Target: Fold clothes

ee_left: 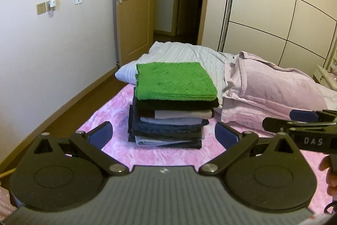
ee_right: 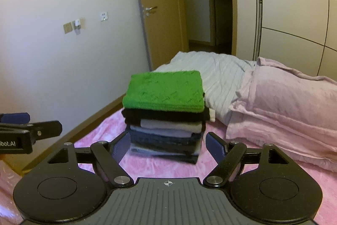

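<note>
My left gripper [ee_left: 163,134] hangs wide open and empty. The stack of folded clothes [ee_left: 171,104] stands toward the bed's [ee_left: 118,153] left edge, green towel [ee_left: 173,80] topmost. My right gripper [ee_right: 167,143] gapes empty too. No unfolded clothes show; folding looks finished.

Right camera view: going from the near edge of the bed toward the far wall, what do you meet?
Open right tool → pink bedspread → stack of folded clothes topped by a green towel → white pillow → open door.
</note>
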A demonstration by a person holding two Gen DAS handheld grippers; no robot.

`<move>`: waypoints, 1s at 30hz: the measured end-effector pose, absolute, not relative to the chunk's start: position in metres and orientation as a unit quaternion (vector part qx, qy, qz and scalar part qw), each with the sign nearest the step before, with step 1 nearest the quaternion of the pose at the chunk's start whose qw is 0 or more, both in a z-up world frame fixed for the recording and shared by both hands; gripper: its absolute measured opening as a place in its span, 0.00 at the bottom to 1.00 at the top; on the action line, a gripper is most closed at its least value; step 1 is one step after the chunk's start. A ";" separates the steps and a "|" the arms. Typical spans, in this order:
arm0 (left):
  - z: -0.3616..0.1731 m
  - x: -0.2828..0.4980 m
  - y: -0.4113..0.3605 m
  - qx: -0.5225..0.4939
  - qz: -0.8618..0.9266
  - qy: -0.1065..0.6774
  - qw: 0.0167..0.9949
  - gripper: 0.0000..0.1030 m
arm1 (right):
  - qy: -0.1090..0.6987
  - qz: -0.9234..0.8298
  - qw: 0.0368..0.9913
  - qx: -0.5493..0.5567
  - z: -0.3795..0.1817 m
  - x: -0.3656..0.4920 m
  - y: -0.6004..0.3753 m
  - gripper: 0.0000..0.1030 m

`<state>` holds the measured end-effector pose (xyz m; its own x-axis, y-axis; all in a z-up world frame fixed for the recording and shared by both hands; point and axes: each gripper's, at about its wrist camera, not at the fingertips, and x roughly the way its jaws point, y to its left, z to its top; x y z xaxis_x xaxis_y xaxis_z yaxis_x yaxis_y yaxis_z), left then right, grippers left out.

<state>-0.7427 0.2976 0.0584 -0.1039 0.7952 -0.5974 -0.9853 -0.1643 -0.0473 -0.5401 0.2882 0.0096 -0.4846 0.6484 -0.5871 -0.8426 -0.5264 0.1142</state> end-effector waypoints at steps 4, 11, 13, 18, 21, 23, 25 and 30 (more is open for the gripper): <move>0.053 -0.739 0.288 -0.272 0.713 0.189 0.618 0.99 | 0.199 0.837 0.440 -0.258 0.006 -0.534 0.279 0.74; 0.041 -0.732 0.271 -0.288 0.711 0.201 0.609 0.99 | 0.210 0.835 0.430 -0.272 -0.004 -0.524 0.262 0.74; 0.037 -0.730 0.269 -0.292 0.710 0.205 0.607 0.99 | 0.214 0.835 0.426 -0.274 -0.006 -0.522 0.259 0.74; 0.031 -0.726 0.265 -0.299 0.708 0.212 0.603 0.99 | 0.227 0.838 0.413 -0.276 -0.011 -0.516 0.255 0.74; 0.028 -0.723 0.264 -0.302 0.708 0.216 0.601 0.99 | 0.232 0.836 0.410 -0.281 -0.016 -0.515 0.252 0.74; 0.025 -0.721 0.263 -0.304 0.707 0.220 0.599 0.99 | 0.235 0.835 0.408 -0.285 -0.019 -0.514 0.251 0.74; 0.023 -0.720 0.262 -0.307 0.706 0.223 0.598 0.99 | 0.238 0.836 0.404 -0.287 -0.021 -0.514 0.251 0.74; 0.015 -0.715 0.261 -0.314 0.705 0.230 0.593 0.99 | 0.242 0.836 0.399 -0.290 -0.025 -0.511 0.252 0.74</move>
